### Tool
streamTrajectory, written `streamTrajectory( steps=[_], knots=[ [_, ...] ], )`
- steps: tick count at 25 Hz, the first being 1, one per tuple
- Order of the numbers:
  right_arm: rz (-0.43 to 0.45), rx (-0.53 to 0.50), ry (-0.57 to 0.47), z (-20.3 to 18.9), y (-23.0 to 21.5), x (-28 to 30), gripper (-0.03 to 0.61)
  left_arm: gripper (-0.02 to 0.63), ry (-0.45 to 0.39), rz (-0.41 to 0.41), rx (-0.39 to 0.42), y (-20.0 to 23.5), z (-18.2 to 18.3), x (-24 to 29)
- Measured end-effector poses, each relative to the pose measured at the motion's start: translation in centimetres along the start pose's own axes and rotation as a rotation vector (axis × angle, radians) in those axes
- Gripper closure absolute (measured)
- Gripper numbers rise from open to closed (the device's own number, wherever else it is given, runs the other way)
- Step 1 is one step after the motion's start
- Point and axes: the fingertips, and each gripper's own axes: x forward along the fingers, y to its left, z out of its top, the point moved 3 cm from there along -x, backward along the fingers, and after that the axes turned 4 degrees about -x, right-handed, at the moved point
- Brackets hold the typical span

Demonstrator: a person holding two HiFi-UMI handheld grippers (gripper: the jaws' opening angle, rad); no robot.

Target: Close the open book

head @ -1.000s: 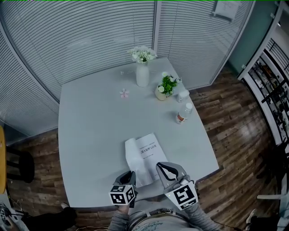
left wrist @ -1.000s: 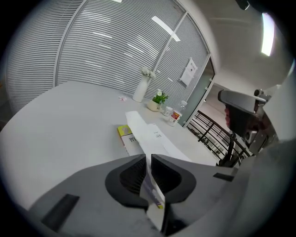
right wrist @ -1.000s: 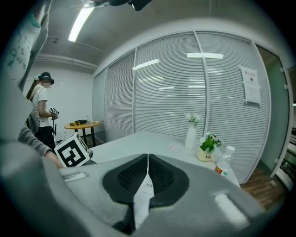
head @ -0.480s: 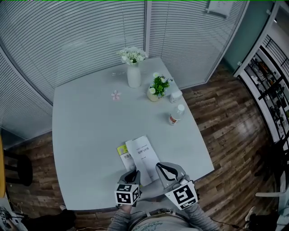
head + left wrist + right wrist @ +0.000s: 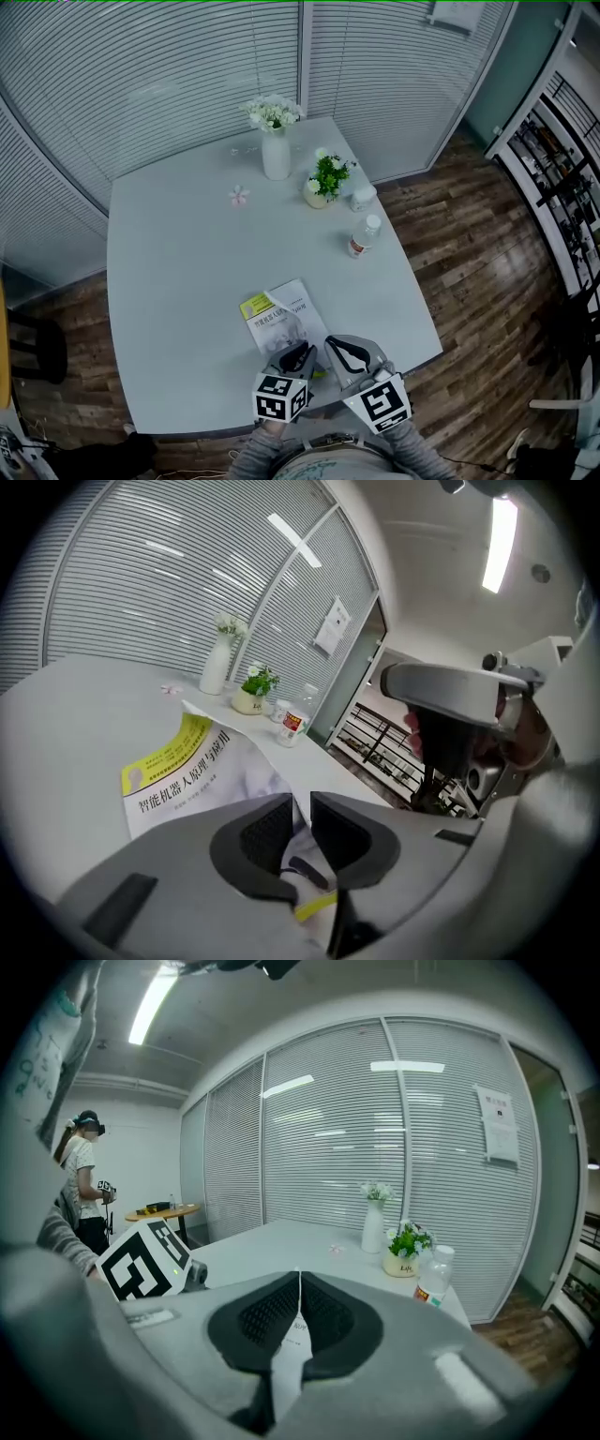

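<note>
Dark-grey plastic forms the left claw [image 5: 300, 810], whose pads stand apart. They have just been opening, and nothing is pinched between them. Through the gap only the pale cover [image 5: 178, 766] shows, lying under the tips. The right claw [image 5: 299, 1283] is clenched on a thin white page [image 5: 289, 1358], whose edge rises between its closed pads.

The book [image 5: 277, 323] lies near the front edge of the worktop [image 5: 178, 272], just ahead of both claws. Its yellow-and-white front cover, with the printed title, faces up. One corner appears lifted or bowed, though the wide-angle view makes it hard to tell whether the cover lies flat. Farther back, well apart from the book, stand a white vase [image 5: 276, 155] of flowers, a small potted plant [image 5: 323, 183] and a bottle [image 5: 361, 239].

Judging by this, the closing step is nearly finished: the cover is turned over and let go. The next move probably calls for the right claw to release its page without dragging it out. The left claw would then press the cover down gently so the book settles shut.
</note>
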Motion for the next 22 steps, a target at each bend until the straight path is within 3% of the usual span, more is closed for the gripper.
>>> streamTrajectory(
  steps=[11, 15, 22],
  knots=[
    [-0.022, 0.013, 0.012, -0.2, 0.0, -0.5, 0.572, 0.546, -0.115, -0.096, -0.008, -2.1, 3.0, -1.9],
    [-0.029, 0.011, 0.019, -0.9, 0.0, 0.0, 0.572, 0.546, -0.103, -0.080, 0.040, -1.7, 3.0, -2.0],
    [-0.024, 0.008, 0.034, -1.7, 0.4, 0.8, 0.572, 0.546, -0.083, -0.038, 0.009, 0.4, 2.5, -2.8]
  ],
)
